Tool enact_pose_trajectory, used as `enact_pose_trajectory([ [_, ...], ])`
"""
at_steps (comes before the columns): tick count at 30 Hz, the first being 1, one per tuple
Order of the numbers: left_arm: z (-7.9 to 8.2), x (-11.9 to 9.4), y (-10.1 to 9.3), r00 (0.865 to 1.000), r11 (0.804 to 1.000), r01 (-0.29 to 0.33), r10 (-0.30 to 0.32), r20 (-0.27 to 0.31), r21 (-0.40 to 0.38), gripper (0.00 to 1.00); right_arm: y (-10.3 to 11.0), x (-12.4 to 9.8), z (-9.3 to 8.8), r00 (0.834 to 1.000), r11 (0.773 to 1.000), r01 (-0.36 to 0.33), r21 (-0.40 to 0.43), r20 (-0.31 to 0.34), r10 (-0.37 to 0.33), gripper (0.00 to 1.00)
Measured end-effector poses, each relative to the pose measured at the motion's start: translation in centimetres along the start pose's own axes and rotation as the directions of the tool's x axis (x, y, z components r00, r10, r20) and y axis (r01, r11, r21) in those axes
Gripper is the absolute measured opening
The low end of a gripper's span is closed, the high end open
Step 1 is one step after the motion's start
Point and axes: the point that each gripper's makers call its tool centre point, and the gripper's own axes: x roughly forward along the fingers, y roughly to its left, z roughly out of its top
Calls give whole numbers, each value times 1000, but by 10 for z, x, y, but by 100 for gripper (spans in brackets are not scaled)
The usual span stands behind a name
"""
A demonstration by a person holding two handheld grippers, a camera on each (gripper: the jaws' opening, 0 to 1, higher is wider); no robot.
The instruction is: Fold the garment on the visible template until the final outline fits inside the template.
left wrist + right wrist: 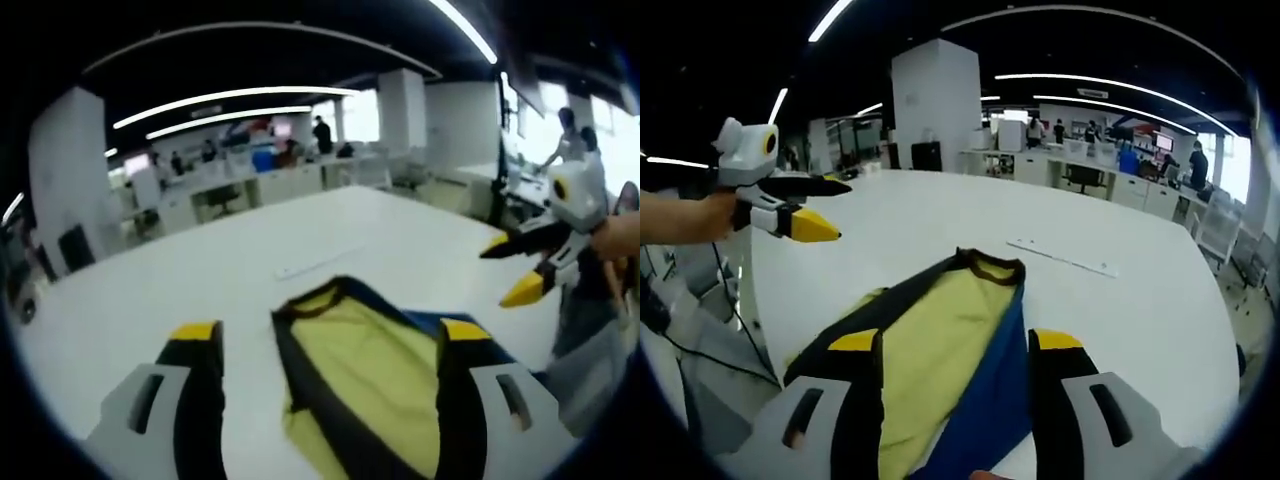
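A yellow garment (pixel 365 385) with dark trim and a blue panel lies on the white table (pixel 180 270), its dark collar end pointing away from me. My left gripper (pixel 330 332) hovers over it, jaws wide apart and gripping nothing. The right gripper (pixel 507 270) comes in from the right, held by a hand, open, above the table edge. In the right gripper view the same garment (pixel 940 345) lies below my right gripper (pixel 958 342), which is open and holds nothing. The left gripper (pixel 837 210) hangs open at the left, clear of the cloth.
A thin pale strip (pixel 318 263) lies on the table beyond the garment, also the strip (pixel 1060 257) in the right gripper view. The table's edge (pixel 760 300) runs close to the garment. Desks, chairs and several people (pixel 322 133) fill the office behind.
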Motion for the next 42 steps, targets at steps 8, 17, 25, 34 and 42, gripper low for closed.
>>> enact_pose_trajectory([
  [8,-14,-8,-2,1000,1000,-3,2,-25,-27,83,8,-4,-1,1000,1000,-10,-3,0,10,59],
  [17,-34,-14,1,999,998,-15,12,-43,-64,83,6,-10,-29,999,1000,7,7,-45,-6,59],
  [25,-55,-19,-3,997,996,-17,10,-77,-89,83,7,-15,-46,998,998,14,53,-68,-11,58],
  [34,-88,-26,-5,992,991,-29,13,-126,-131,83,17,-19,-76,991,998,2,70,-132,7,58],
  [42,-100,-33,-5,989,987,-41,19,-147,-152,83,20,-20,-85,988,996,-3,85,-151,16,57],
])
